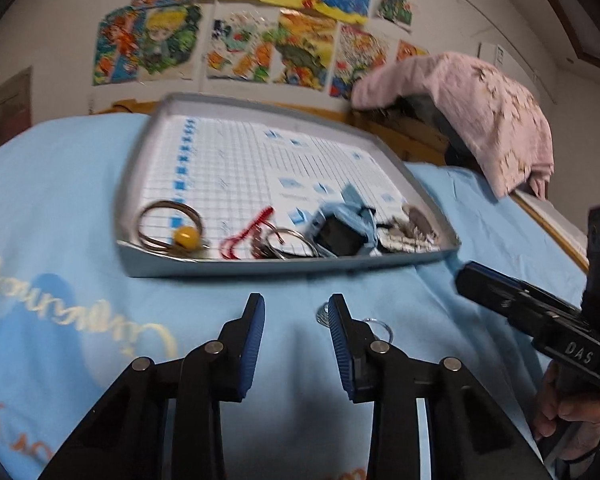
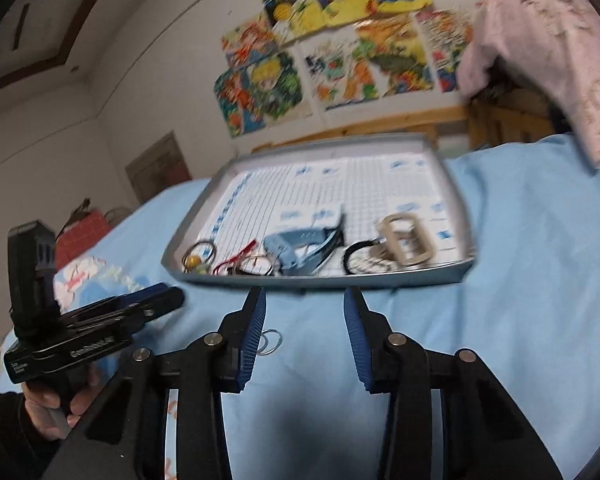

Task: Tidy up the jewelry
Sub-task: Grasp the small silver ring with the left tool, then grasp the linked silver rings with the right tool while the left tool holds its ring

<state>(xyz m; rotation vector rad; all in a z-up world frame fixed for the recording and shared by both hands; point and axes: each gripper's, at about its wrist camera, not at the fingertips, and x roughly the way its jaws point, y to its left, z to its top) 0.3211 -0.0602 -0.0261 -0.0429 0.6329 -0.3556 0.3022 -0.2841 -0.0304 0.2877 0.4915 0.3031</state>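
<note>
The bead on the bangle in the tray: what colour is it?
Yellow bead, clearest in the left wrist view.

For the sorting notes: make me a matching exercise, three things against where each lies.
Things:
1. yellow bead
2. small silver rings
3. pink cloth

Places:
A. on the blue sheet, outside the tray
B. draped over furniture behind the bed
C. in the tray, near its front left corner

Pairs: 1-C, 2-A, 3-B
</note>
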